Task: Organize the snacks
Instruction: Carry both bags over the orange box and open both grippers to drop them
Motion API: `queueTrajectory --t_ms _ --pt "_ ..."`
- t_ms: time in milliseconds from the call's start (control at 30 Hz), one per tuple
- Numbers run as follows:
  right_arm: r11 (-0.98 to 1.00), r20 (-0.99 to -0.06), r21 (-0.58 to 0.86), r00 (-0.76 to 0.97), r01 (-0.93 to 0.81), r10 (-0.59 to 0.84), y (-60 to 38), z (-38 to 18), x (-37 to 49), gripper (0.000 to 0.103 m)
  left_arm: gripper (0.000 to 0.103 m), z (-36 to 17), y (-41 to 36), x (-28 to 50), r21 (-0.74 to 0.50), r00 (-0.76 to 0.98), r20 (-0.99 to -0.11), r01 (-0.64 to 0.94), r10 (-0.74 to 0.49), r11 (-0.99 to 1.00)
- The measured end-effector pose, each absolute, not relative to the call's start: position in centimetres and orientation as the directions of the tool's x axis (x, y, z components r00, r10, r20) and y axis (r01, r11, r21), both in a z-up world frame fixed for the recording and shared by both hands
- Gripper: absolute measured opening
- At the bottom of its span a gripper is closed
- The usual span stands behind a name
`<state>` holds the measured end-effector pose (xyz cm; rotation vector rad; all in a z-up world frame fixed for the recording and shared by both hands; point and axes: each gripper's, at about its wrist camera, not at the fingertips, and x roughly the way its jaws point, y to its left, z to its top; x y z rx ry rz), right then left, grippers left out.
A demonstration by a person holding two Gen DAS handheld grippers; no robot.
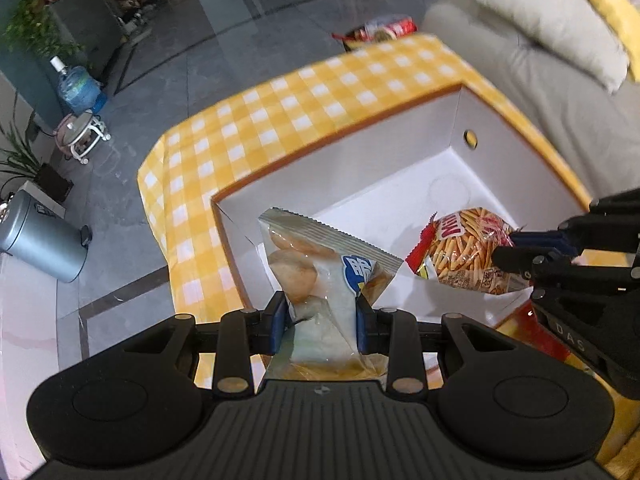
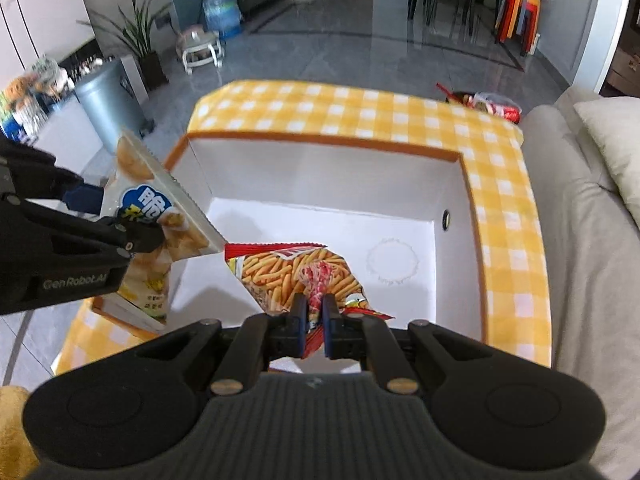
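Two snack bags are hanging over the open white box (image 2: pixel 456 264), one in each gripper. The left gripper (image 1: pixel 320 322) is clamping the pale bag of round crackers (image 1: pixel 320 268) across its lower half, pads pressing in from both sides, so the bag's long axis is running up and away from the fingers toward the box's near-left corner. The right gripper (image 2: pixel 315 326) is pinching the red bag of stick snacks (image 2: pixel 296 276) by its crimped end (jaws nearly touching through the foil), and that bag is stretching forward over the box floor. Both bags are sitting above the interior rather than on it, the cracker bag nearer the left wall, the stick bag nearer the middle. Judging by this, the release only needs a short drop, since the box floor lies directly below both bags.
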<state>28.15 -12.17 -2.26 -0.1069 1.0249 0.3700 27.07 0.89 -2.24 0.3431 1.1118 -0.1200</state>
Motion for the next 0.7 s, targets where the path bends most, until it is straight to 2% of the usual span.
queueTrajectory --t_ms 267,700 --pt "0.925 -0.917 0.146 0.304 -0.351 0.260 -10.8 -5.7 31.0 0.003 0.037 -6.0 0.4 29.1 0.248 0.336 -0.932 0.318 0.136 0.915" --pt "0.920 -0.942 0.206 0.188 -0.334 0.279 -9.6 -8.0 31.8 0.003 0.037 -9.2 0.7 29.7 0.236 0.228 -0.960 0.337 0.164 0.911"
